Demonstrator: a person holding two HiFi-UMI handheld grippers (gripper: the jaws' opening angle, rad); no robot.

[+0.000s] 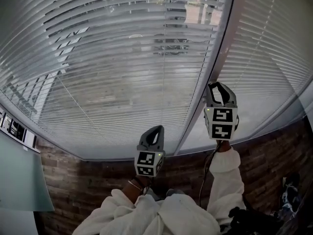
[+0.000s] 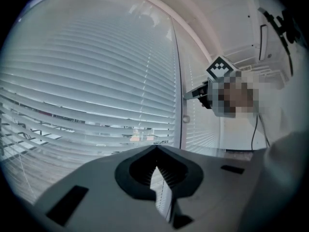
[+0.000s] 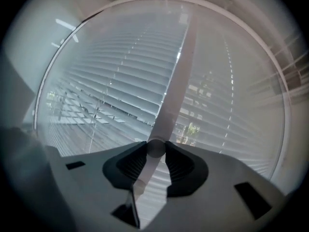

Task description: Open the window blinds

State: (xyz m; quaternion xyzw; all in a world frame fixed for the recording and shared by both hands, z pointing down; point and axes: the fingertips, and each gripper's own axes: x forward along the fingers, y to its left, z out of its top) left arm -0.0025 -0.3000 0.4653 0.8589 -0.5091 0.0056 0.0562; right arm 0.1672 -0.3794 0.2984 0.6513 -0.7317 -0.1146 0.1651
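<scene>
Within right claw [image 3: 155,149]: blinds' wand [image 3: 163,122], clamped | left claw [image 2: 155,151] closed, empty

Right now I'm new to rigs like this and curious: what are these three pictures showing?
A person stands at window blinds with a two-jaw tool in each hand. The head view comes from a camera on the person's head, looking down. The other two views come from cameras riding on each tool, looking along its jaws. The left gripper is shut and empty. The right gripper is shut on the wand that hangs in front of the blinds. No table shows.
</scene>
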